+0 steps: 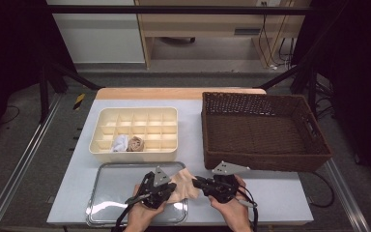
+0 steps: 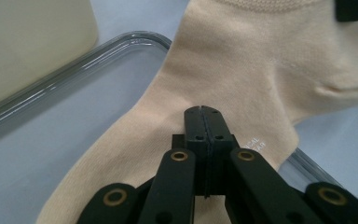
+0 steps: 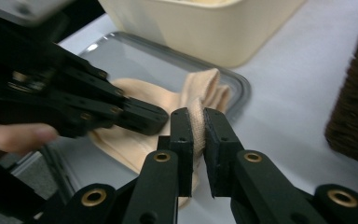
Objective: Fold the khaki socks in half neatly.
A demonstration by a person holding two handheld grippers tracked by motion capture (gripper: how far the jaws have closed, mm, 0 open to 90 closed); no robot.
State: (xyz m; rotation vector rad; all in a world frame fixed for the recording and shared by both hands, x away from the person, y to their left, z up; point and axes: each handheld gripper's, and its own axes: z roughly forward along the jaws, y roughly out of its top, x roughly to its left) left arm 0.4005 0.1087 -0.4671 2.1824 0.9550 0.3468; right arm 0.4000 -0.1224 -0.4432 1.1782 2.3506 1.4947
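Note:
A beige sock (image 1: 184,187) (image 2: 242,79) (image 3: 205,88) lies half on the right end of a shallow metal tray (image 1: 111,193) (image 2: 98,51) (image 3: 135,51) and half on the table. My right gripper (image 1: 196,181) (image 3: 196,122) is shut on the sock's cuff edge, with a ridge of fabric pinched between its pads. From the left, my left gripper (image 1: 170,187) (image 2: 204,112) (image 3: 161,120) lies low over the foot part. Its jaws are shut together and its tips rest on the fabric; I see no cloth between them.
Behind the tray stands a cream divided box (image 1: 135,151) holding a white bundle (image 1: 121,142) and a brownish bundle (image 1: 135,143). A dark wicker basket (image 1: 265,162) sits at the right. The table's front edge is close to the hands.

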